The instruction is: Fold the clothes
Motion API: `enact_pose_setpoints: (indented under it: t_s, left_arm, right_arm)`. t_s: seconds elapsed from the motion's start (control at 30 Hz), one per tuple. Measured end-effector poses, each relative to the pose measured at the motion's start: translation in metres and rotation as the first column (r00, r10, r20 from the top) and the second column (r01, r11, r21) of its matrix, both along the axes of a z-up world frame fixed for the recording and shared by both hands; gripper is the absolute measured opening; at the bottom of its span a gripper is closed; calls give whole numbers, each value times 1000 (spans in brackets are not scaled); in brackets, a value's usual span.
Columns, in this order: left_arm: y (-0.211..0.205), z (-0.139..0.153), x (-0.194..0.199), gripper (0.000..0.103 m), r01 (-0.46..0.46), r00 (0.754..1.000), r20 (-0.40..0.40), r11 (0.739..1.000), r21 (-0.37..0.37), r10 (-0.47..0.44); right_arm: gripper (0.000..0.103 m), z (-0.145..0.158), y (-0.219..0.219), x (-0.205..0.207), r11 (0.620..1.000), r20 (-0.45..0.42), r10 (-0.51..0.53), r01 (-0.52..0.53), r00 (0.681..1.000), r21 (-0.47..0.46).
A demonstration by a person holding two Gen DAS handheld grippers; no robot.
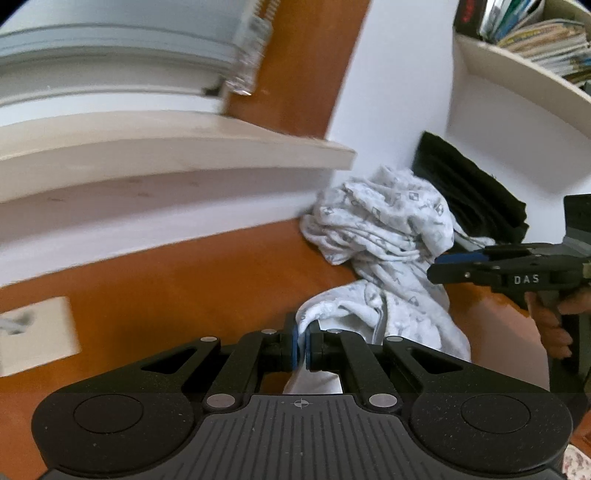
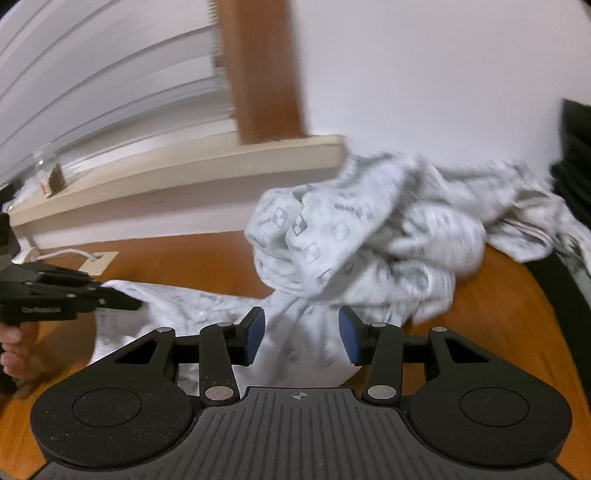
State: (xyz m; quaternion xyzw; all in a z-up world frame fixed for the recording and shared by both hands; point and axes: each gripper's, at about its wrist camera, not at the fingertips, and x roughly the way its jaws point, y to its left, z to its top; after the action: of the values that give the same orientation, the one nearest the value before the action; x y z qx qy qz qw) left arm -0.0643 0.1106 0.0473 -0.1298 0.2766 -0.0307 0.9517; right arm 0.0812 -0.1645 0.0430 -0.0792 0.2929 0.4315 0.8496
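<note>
A crumpled white garment with a grey print point(image 1: 384, 229) lies bunched on the orange wooden table point(image 1: 184, 280). My left gripper point(image 1: 303, 347) is shut on a thin edge of it, the blue pads nearly touching. In the right wrist view the same garment point(image 2: 369, 236) rises in a blurred heap. A thick fold of it fills the gap between the pads of my right gripper point(image 2: 301, 336), which presses on it. The left gripper point(image 2: 136, 304) shows at that view's left, pinching the cloth's stretched edge. The right gripper point(image 1: 439, 266) reaches in from the right of the left wrist view.
A dark folded cloth point(image 1: 469, 184) leans against the white wall behind the garment. A cream windowsill point(image 1: 166, 147) juts out at the back left, and a shelf of books point(image 1: 535, 33) hangs at the upper right. A white socket plate point(image 1: 33, 332) sits in the table.
</note>
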Motion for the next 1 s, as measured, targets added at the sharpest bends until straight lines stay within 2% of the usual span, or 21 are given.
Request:
enact_pose_setpoints:
  t_s: [0.17, 0.3, 0.33, 0.37, 0.5, 0.63, 0.77, 0.87, 1.0]
  left_arm:
    - [31, 9, -33, 4, -35, 999, 31, 998, 43, 33]
    - [50, 10, -55, 4, -30, 998, 54, 999, 27, 29]
    - [52, 10, -58, 4, -25, 998, 58, 999, 24, 24]
    - [53, 11, -59, 4, -18, 998, 62, 1000, 20, 17]
    - [56, 12, -60, 4, 4, 997, 79, 1000, 21, -5]
    - [61, 16, -65, 4, -19, 996, 91, 997, 72, 12]
    - [75, 21, -72, 4, -61, 992, 112, 996, 68, 54]
    - [84, 23, -76, 4, -88, 990, 118, 994, 58, 81]
    - [87, 21, -77, 4, -97, 990, 105, 994, 52, 91]
  right_arm:
    - [46, 9, 24, -18, 999, 58, 35, -35, 998, -7]
    - [49, 16, 36, -29, 999, 107, 33, -30, 994, -29]
    - [54, 18, 37, -31, 999, 116, 30, -26, 993, -34]
    - [55, 19, 37, -33, 999, 124, 27, -22, 992, -36]
    - [55, 22, 38, -38, 998, 165, -11, 19, 986, -52]
    - [55, 26, 38, -32, 998, 155, -54, 58, 986, -23]
    - [54, 37, 51, -26, 997, 183, -72, 73, 981, -1]
    - [54, 48, 70, -17, 999, 209, -51, 54, 977, -8]
    - [55, 51, 99, 3, 999, 177, 6, 3, 984, -47]
